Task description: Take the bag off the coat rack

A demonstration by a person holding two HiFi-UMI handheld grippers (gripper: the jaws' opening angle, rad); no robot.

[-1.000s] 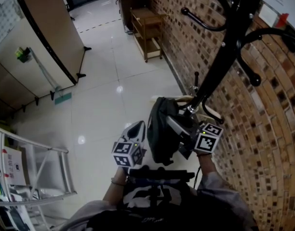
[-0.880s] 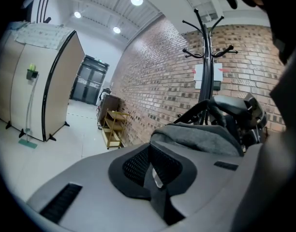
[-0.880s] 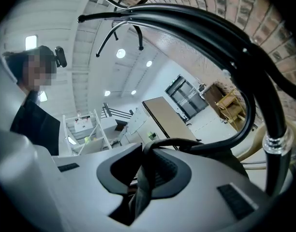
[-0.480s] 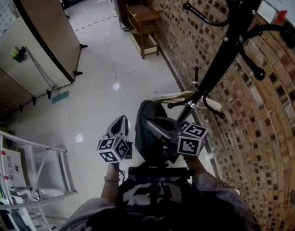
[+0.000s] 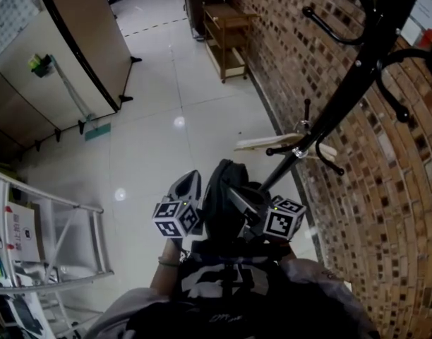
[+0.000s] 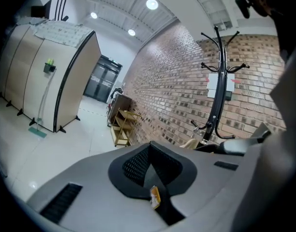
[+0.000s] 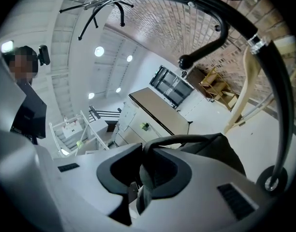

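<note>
one dark, soft bag (image 5: 226, 200) hangs by its strap (image 7: 186, 140) from the right gripper (image 5: 246, 200), whose jaws are pinched on that strap, just beside the one black coat rack (image 5: 343, 97) and clear of its hooks. the left gripper (image 5: 188, 188), pressed together and empty, sits just left of the bag.

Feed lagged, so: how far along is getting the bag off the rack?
Done: the bag looks clear of the rack. In hand: the right gripper is shut on its strap; the left gripper is shut, empty. Left: nothing that shows, perhaps only carrying it away.
</note>
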